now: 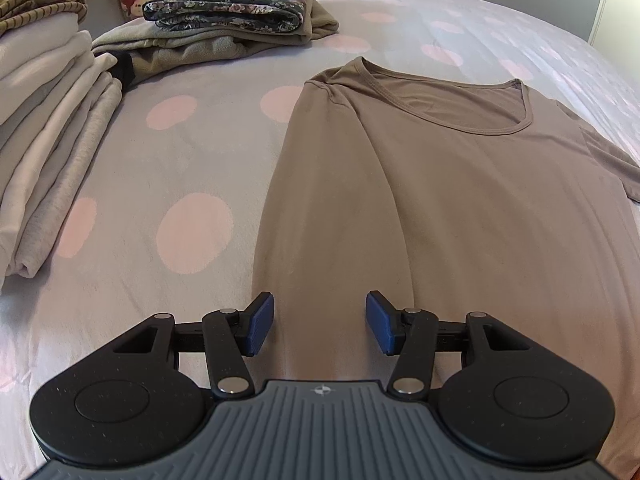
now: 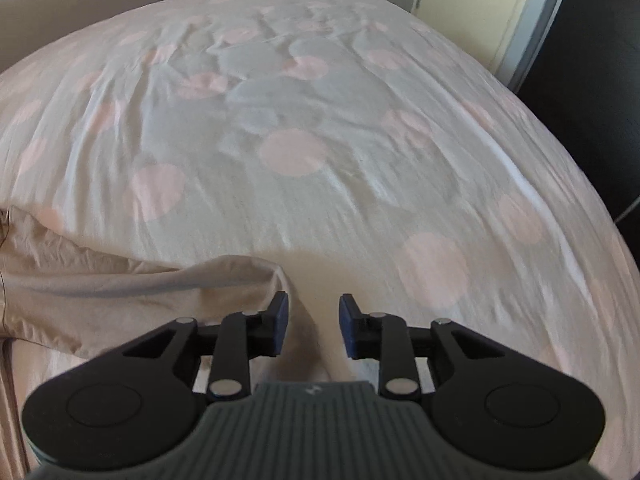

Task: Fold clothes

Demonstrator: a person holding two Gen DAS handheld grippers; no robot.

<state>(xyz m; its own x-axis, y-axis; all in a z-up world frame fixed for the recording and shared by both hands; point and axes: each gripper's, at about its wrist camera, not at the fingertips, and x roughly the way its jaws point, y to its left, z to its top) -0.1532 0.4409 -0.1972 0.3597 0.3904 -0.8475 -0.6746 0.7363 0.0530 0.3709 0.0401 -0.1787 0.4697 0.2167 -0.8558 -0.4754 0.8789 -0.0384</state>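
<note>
A brown scoop-neck T-shirt (image 1: 460,184) lies flat on the bed, its left side folded in over the body. My left gripper (image 1: 320,322) hovers over the shirt's lower part, open, its blue pads (image 1: 262,322) wide apart and pressing nothing. In the right wrist view a rumpled corner of the same shirt (image 2: 168,292) lies at the lower left, and a ridge of it runs down between the fingers. My right gripper (image 2: 314,326) stands open over that ridge, with the pads (image 2: 348,326) clear of the cloth.
The polka-dot bedcover (image 1: 180,152) spreads all round. A stack of folded pale clothes (image 1: 52,132) sits at the left, and a folded floral garment (image 1: 232,4) lies on olive cloth at the back. The bed's right edge (image 2: 580,184) drops toward a dark floor and a door.
</note>
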